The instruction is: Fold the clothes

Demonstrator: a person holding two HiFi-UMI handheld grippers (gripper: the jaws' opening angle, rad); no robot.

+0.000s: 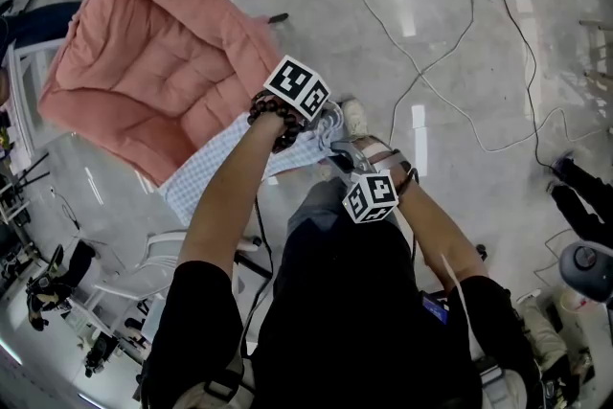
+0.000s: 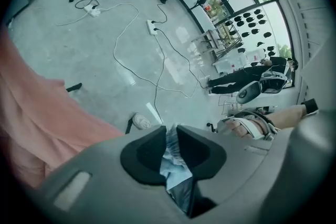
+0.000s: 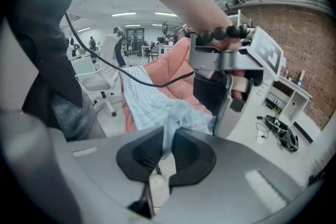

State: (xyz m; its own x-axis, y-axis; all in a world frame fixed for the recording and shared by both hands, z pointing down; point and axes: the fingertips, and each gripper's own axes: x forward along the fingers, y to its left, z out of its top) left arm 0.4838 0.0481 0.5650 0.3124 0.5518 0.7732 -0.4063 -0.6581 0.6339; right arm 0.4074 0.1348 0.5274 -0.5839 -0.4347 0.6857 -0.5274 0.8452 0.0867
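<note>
Gripping bunched edges of the checked garment with right gripper and left gripper both closed on cloth, just off the near corner of the pink cushion; liable to slip free if tugged unevenly.

In the head view, marker cubes and forearms hide the tips of the left claw and right claw. The checked cloth is bunched and partly covered, so its shape is unclear. The left gripper view cuts off the pink cushion.
</note>
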